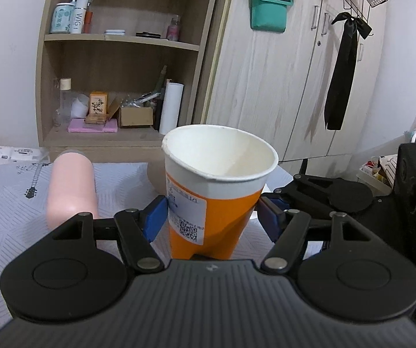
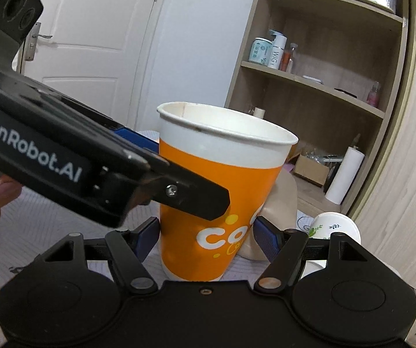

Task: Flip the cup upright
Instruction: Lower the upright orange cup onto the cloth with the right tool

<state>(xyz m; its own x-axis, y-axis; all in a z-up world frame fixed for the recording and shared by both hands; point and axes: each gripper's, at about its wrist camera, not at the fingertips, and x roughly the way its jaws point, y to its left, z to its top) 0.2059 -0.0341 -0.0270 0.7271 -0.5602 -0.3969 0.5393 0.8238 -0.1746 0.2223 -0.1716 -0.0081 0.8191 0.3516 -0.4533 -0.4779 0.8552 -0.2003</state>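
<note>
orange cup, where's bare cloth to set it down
Bare patterned cloth lies left of the lying pink bottle, toward the guitar print. It is crowded right of the orange cup: the right gripper there, and a leaf-print cup beside the bottle.

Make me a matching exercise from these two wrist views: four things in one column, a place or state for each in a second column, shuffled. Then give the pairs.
Things
1. orange paper cup
2. pink bottle
3. white cup with leaf print
4. black ribbon

Places or states
A. hanging from a wire rack on the cabinet door
B. lying on its side on the patterned cloth
C. standing with its mouth up, between both sets of jaws
D. on its side beyond the right gripper, at the right of the right wrist view

Pairs: 1-C, 2-B, 3-D, 4-A
</note>
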